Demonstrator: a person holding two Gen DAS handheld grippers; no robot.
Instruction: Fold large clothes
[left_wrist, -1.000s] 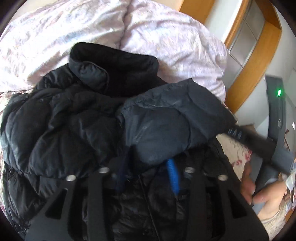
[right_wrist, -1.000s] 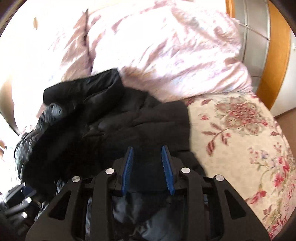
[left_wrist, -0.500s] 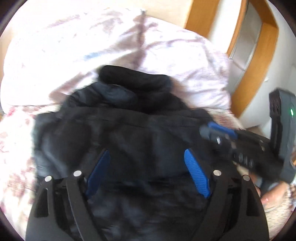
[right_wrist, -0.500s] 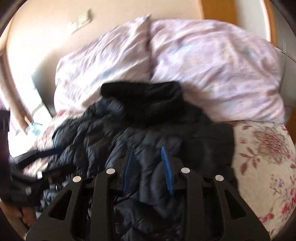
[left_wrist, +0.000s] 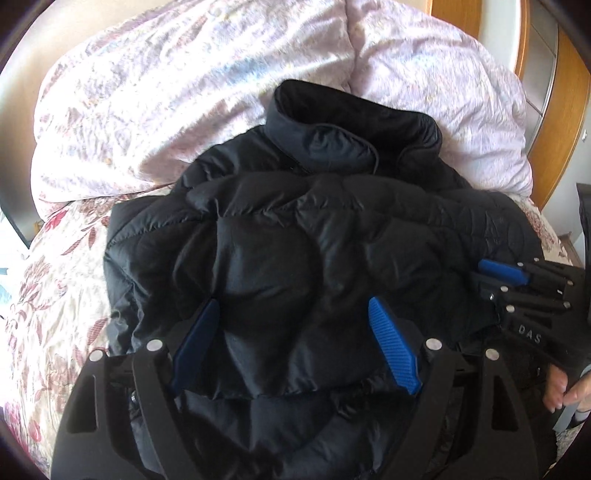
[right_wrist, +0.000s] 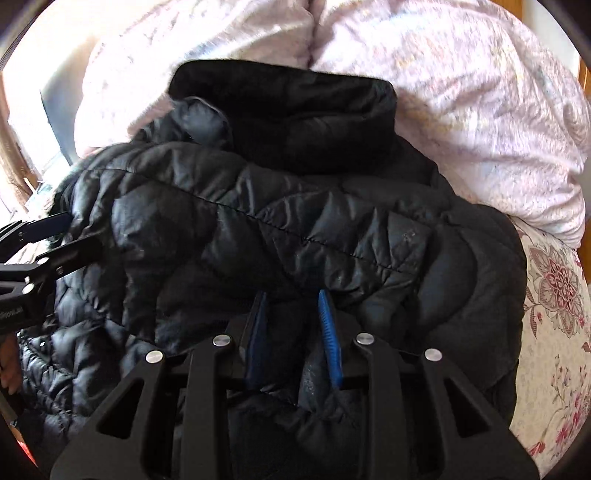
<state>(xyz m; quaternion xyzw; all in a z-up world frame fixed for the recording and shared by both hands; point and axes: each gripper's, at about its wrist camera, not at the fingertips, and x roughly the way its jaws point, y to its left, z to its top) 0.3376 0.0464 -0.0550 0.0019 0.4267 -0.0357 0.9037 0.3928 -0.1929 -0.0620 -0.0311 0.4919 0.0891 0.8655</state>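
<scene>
Presently: black puffer jacket on floral bed, collar far; left gripper wide, empty; right gripper narrowed on near fabric; fold midway, smoothing likely next.

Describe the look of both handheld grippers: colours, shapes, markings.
Both match. The left gripper and right gripper have matte black angular linkage frames with cut-out slots and round silver pivot bolts. The fingers carry ribbed bright-blue pads. The right gripper's body bears white "DAS" lettering. No cables show.
</scene>
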